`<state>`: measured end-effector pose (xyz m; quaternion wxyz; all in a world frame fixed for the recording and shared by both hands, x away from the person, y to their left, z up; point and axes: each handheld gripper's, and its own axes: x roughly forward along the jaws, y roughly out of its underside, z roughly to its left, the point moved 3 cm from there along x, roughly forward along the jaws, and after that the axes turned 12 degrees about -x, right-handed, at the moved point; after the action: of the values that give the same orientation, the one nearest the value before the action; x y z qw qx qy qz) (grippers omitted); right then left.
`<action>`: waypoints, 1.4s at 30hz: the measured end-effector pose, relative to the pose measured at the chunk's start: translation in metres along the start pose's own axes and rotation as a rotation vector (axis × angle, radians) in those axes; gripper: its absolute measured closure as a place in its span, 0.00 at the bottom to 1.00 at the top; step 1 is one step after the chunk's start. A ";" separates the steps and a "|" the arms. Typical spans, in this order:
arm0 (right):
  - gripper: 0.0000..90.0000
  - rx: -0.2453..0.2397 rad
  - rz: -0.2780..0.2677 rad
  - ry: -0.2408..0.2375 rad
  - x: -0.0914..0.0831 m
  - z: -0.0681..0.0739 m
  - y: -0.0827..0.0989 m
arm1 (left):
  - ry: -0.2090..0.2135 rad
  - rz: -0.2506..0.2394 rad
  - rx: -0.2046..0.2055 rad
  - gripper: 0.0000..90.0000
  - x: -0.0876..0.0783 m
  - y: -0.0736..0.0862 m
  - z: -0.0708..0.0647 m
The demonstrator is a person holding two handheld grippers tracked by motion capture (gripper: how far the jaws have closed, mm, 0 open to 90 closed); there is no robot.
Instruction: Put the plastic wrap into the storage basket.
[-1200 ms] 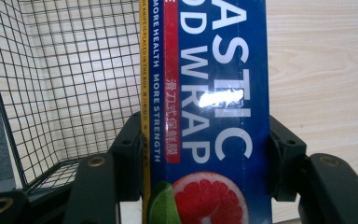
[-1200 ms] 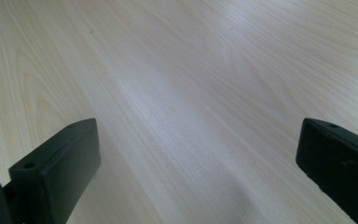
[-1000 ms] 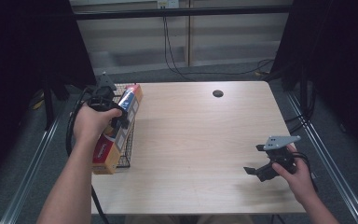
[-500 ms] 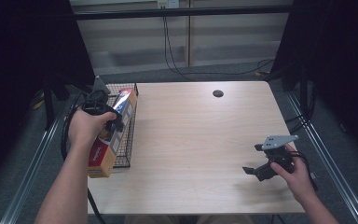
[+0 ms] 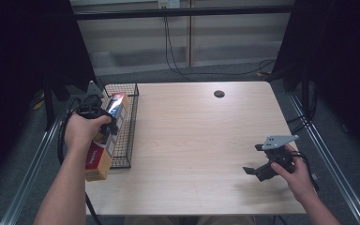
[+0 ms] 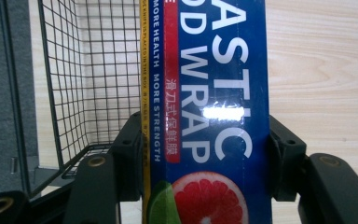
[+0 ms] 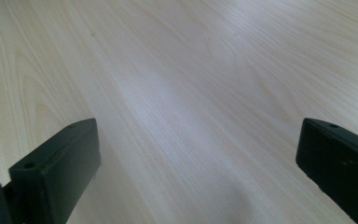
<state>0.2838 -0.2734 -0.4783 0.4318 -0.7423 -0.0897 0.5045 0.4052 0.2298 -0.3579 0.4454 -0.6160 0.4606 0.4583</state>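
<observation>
Between the left gripper (image 6: pixel 205 154) jaws sits the plastic wrap box (image 6: pixel 209 107), clamped across its width and held over the wire basket (image 5: pixel 124 124) at the table's (image 5: pixel 201 140) left edge. Risk: glossy, slick cardboard could slip or twist in the hard black pads, or the long rectangular box could snag the thin mesh rim going in. Right gripper (image 7: pixel 191 154) hangs wide and empty over smooth pale wood-grain.

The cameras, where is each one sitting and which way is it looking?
High view: sits above the person's side, looking forward and down on the table; both forearms and hands show.
Left gripper view: rides the left tool, looking along its jaws, clamped on the plastic wrap box beside the wire basket.
Right gripper view: rides the right tool, facing bare tabletop between open jaws.
Shared: the high and left views both show box and basket.
</observation>
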 end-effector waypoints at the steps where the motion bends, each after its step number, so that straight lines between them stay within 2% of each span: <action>1: 0.00 0.001 0.000 -0.002 0.000 0.000 0.000 | 0.000 0.003 -0.003 0.49 0.001 0.000 0.000; 2: 0.00 0.002 0.000 -0.004 0.000 0.000 0.000 | -0.009 0.000 -0.002 0.49 0.003 0.000 0.000; 3: 0.00 0.001 0.000 -0.002 0.000 0.000 0.000 | -0.019 -0.002 -0.018 0.49 0.004 0.000 -0.001; 4: 0.00 -0.003 -0.002 0.000 0.000 0.000 0.000 | -0.006 0.006 -0.017 0.49 0.006 -0.001 0.000; 7: 0.00 0.000 -0.004 -0.003 0.000 0.000 0.000 | -0.006 0.007 -0.009 0.49 0.009 -0.003 0.002; 10: 0.00 0.000 -0.002 -0.006 0.000 0.000 0.000 | -0.014 0.005 -0.013 0.49 0.014 -0.004 0.004; 11: 0.00 -0.003 -0.002 -0.004 0.000 0.000 0.000 | -0.031 0.008 0.005 0.49 0.014 -0.005 0.006; 12: 0.00 -0.002 -0.001 -0.004 0.000 0.000 0.000 | -0.013 0.008 -0.018 0.48 0.016 -0.005 0.005; 13: 0.00 -0.002 -0.002 -0.006 0.000 0.000 0.000 | -0.024 0.004 -0.002 0.48 0.016 -0.006 0.007; 14: 0.00 -0.003 -0.003 -0.006 0.000 0.000 0.000 | -0.019 0.013 -0.019 0.48 0.017 -0.006 0.007; 15: 0.00 -0.001 0.002 -0.002 0.000 0.000 0.000 | -0.029 0.004 -0.011 0.48 0.019 -0.007 0.008; 18: 0.00 -0.002 0.002 -0.001 0.000 0.000 0.000 | -0.016 0.012 -0.028 0.48 0.021 -0.008 0.010; 20: 0.00 -0.004 0.000 -0.005 0.001 0.000 0.000 | -0.029 0.009 -0.021 0.48 0.022 -0.009 0.013; 25: 0.00 -0.003 0.006 -0.014 0.001 0.001 0.000 | -0.027 0.016 -0.037 0.48 0.027 -0.011 0.016; 26: 0.00 -0.003 0.008 -0.012 0.001 0.001 0.000 | -0.038 0.015 -0.027 0.48 0.028 -0.012 0.017; 27: 0.00 -0.006 0.007 -0.011 0.001 0.001 0.000 | -0.028 0.019 -0.040 0.48 0.028 -0.012 0.017; 31: 0.00 -0.007 0.005 -0.015 0.001 0.001 0.000 | -0.035 0.014 -0.030 0.48 0.030 -0.015 0.018; 33: 0.00 -0.007 0.007 -0.013 0.001 0.001 0.000 | -0.036 0.013 -0.044 0.48 0.032 -0.015 0.017; 37: 0.00 -0.008 0.005 -0.012 0.001 0.001 0.000 | -0.039 0.025 -0.035 0.48 0.034 -0.017 0.019; 40: 0.00 -0.009 0.006 -0.013 0.001 0.001 0.000 | -0.035 0.015 -0.051 0.48 0.037 -0.018 0.019; 42: 0.00 -0.010 0.011 -0.015 0.002 0.001 0.000 | -0.038 0.019 -0.047 0.48 0.039 -0.018 0.020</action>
<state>0.2834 -0.2717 -0.4796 0.4246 -0.7410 -0.0914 0.5121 0.4259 0.2465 -0.3976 0.4353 -0.6129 0.4470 0.4848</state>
